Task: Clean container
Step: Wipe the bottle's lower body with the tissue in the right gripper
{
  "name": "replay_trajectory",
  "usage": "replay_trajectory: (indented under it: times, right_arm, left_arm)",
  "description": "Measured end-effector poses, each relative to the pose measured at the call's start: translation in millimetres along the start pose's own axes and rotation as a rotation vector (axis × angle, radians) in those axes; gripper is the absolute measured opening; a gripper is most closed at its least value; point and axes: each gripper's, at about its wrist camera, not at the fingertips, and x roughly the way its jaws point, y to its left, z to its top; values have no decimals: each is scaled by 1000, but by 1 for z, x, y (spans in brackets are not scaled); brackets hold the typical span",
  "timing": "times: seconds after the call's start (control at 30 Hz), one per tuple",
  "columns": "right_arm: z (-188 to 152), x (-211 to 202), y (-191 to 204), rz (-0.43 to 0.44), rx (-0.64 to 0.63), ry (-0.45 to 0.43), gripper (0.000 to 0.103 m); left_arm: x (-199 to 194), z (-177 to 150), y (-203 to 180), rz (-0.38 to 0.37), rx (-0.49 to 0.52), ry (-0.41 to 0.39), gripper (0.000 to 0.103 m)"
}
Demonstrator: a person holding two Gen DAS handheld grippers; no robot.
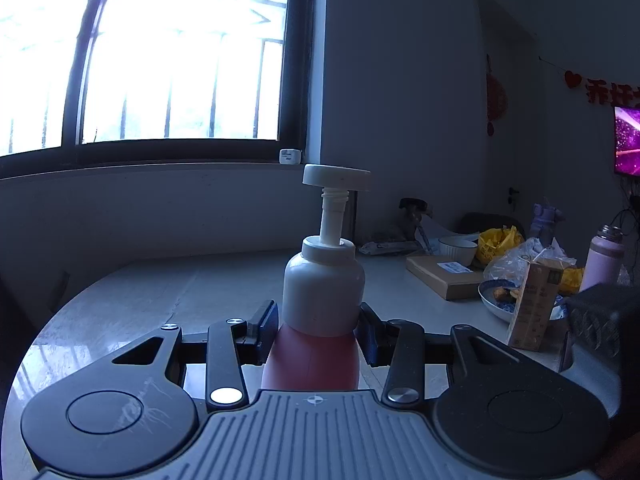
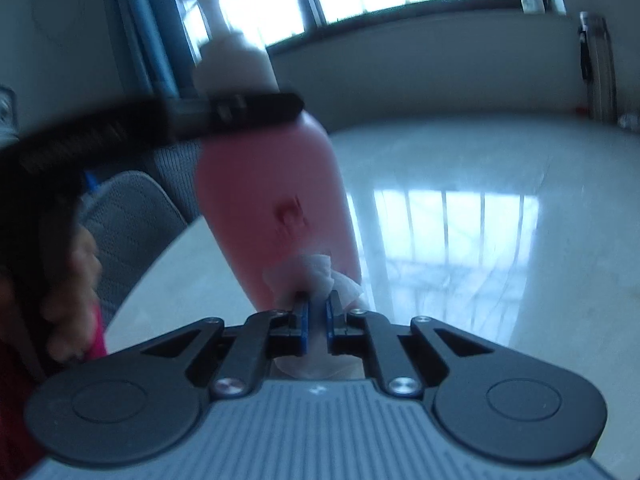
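Note:
A pink pump bottle (image 1: 312, 356) with a white top and pump head stands upright between the fingers of my left gripper (image 1: 318, 330), which is shut on it just below the white shoulder. In the right wrist view the same bottle (image 2: 272, 200) is tilted and blurred, with the left gripper's finger (image 2: 256, 106) across its neck. My right gripper (image 2: 318, 306) is shut on a crumpled white tissue (image 2: 316, 272) and presses it against the bottle's lower pink side.
A pale round table (image 1: 160, 292) lies under both grippers, below a window. At its right side are a cardboard box (image 1: 444, 276), a blue-patterned dish (image 1: 496, 300), a carton (image 1: 532, 304), bags, a bowl and a pink flask (image 1: 604, 260). A grey chair (image 2: 128, 216) stands at the left.

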Motion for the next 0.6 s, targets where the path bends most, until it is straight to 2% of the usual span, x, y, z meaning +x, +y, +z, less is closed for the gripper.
replay_trajectory:
  times: [0.13,0.23,0.6]
  right_arm:
    - [-3,16,-9,-10,20,50,9]
    - [-1,16,-12,-8,30,50,9]
    - [18,-23,-1,7,-17,-88,9]
  left_arm:
    - [-1,0,0,-4,8,-1,45]
    - [-1,0,0,-4,7,0,45]
    - [-3,0,-4,-3,10,0,45]
